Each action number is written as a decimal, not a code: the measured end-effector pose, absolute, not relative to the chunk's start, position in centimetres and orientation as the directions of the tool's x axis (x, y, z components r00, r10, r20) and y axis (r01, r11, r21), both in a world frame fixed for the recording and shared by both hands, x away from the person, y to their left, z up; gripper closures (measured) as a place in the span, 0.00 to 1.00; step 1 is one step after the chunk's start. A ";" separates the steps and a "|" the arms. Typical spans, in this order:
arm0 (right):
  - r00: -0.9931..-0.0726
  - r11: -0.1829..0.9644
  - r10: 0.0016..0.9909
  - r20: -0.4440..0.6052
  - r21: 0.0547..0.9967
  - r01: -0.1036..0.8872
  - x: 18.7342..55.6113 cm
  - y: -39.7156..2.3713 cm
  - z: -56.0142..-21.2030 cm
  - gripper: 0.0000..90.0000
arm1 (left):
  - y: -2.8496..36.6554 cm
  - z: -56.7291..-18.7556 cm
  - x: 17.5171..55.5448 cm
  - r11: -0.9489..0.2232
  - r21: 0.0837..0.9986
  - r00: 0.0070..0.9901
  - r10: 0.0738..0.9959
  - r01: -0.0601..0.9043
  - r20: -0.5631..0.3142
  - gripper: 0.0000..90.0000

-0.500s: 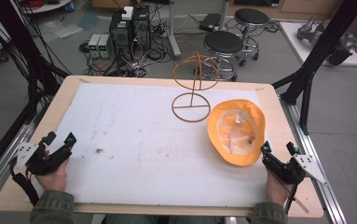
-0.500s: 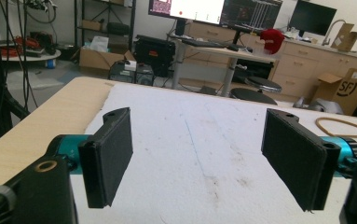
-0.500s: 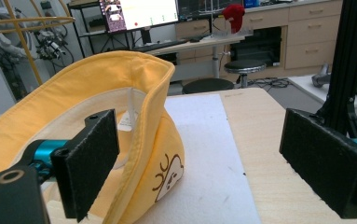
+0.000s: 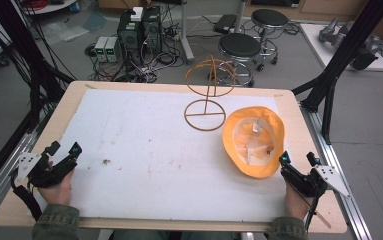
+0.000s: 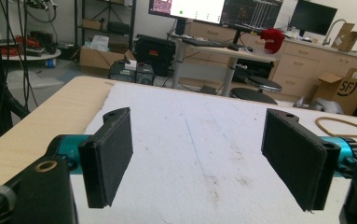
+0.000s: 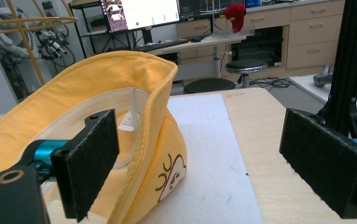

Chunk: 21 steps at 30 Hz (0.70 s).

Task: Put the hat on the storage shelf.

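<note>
Hat: one yellow fabric bucket hat [image 4: 253, 141], upside down on white foam mat [image 4: 144, 150], just beside wire stand's base.
Stand: one tan wire hat stand [image 4: 208, 95], upright, behind hat.
Right gripper [image 4: 299, 161]: jaws wide, empty, just short of hat's near rim; brim [image 6: 134, 121] ahead and left of pads.
Left gripper [image 4: 61, 152]: jaws wide, empty, well apart from hat, across mat.
Nearer hand: right, clearly.
Next, probably: forward-left nudge onto brim, then pinch.
Count: two grippers, one hat, one stand.

left gripper [image 5: 197, 163]: jaws wide apart, nothing between | under it: white mat [image 5: 204, 135], stained | wooden table [image 5: 41, 126] edge at left | wire stand [image 5: 348, 126] far right
</note>
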State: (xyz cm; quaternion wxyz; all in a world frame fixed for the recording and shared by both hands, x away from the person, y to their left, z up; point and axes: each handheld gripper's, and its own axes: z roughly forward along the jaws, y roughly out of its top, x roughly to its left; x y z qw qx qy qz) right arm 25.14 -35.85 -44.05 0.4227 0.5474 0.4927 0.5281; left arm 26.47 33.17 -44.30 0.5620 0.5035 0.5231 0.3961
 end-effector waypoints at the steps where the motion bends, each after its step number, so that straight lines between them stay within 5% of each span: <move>1: -0.043 -0.156 0.986 0.160 0.984 0.090 25.1 -35.9 -44.0 0.12 | 33.2 -44.3 26.5 0.180 0.980 0.139 0.972 0.081 -0.190 0.28; 21: -0.048 -0.158 0.986 0.162 0.984 0.087 25.1 -35.8 -44.0 0.12 | 33.2 -44.4 26.6 0.184 0.979 0.143 0.970 0.088 -0.195 0.28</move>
